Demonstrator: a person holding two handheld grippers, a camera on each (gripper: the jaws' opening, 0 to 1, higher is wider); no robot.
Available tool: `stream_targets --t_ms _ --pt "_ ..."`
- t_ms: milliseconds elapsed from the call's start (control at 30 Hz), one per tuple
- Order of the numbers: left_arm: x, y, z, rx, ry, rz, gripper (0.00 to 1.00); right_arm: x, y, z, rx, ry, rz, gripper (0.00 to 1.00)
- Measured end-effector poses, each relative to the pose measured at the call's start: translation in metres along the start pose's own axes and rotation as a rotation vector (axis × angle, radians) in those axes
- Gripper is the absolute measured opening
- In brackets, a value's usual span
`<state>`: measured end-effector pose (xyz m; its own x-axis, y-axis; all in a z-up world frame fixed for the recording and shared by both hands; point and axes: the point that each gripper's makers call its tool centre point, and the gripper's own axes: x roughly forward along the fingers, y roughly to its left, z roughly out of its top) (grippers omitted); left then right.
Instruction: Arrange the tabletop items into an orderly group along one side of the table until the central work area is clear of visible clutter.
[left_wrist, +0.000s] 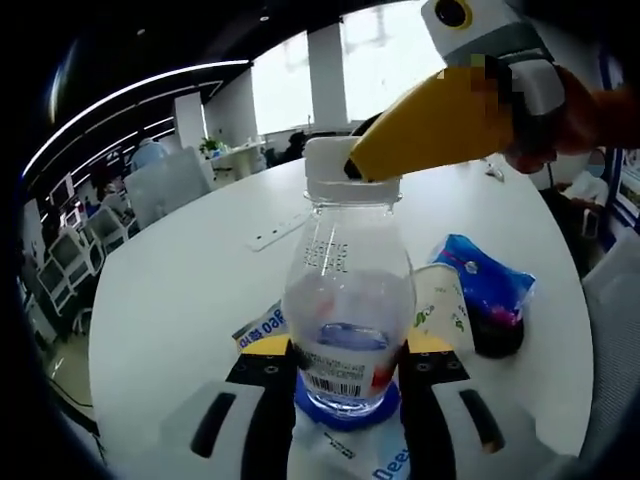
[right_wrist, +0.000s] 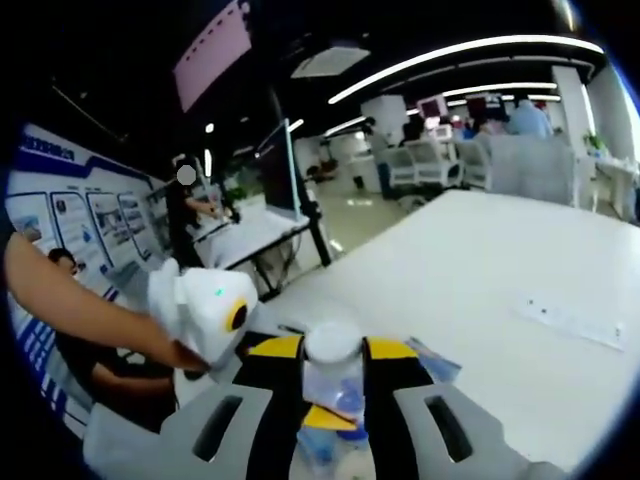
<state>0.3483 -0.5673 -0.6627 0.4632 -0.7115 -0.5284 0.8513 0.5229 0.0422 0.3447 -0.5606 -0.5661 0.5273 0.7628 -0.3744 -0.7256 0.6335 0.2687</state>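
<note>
- While it spreads wide and white across both views, the desk (left_wrist: 180, 290) carries everything here; in the right gripper view its bare top (right_wrist: 480, 270) runs toward far office chairs.
- A white power strip (left_wrist: 283, 229) lies on the desk beyond the bottle in the left gripper view, well apart from it; in the right gripper view it sits out to the right (right_wrist: 572, 322).
- A clear plastic bottle (left_wrist: 347, 300) with a white cap stands upright in the near middle of the desk, a barcode label low on its front, on top of a blue-and-white packet (left_wrist: 345, 440).
- The left tongs (left_wrist: 347, 368) are closed against the bottle's lower body, one yellow-tipped jaw on each side.
- The right tongs (right_wrist: 333, 372) are closed on the bottle's white cap (right_wrist: 333, 342), which sits between the yellow-tipped jaws; in the left gripper view a yellow jaw of these tongs (left_wrist: 440, 125) reaches in from the upper right and touches the cap.
- A blue snack packet (left_wrist: 487, 280) lies to the right of the bottle, just beside a small paper cup (left_wrist: 440, 300) that lies tilted.
- A hand (right_wrist: 185, 352) holds the left tongs' white body at the left of the right gripper view.
</note>
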Motion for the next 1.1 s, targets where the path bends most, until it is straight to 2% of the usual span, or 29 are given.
stream_targets --t_ms 333,667,900,933,1100 --pt "-0.002 0.004 -0.006 -0.015 -0.006 -0.008 0.39 0.002 0.004 0.007 -0.012 -0.031 0.007 0.26" --pt "-0.004 0.004 -0.006 -0.024 -0.011 -0.02 0.39 -0.014 -0.005 0.006 -0.019 -0.036 -0.019 0.29" --pt "-0.007 0.007 -0.011 -0.039 0.021 -0.003 0.42 -0.025 -0.01 0.001 -0.012 -0.03 -0.036 0.29" --pt "-0.008 0.008 -0.015 -0.028 0.045 0.003 0.42 -0.026 -0.01 0.001 -0.014 -0.029 -0.037 0.29" --pt "-0.013 0.008 -0.019 -0.028 0.057 0.017 0.42 -0.032 -0.011 -0.001 -0.019 -0.026 -0.042 0.29"
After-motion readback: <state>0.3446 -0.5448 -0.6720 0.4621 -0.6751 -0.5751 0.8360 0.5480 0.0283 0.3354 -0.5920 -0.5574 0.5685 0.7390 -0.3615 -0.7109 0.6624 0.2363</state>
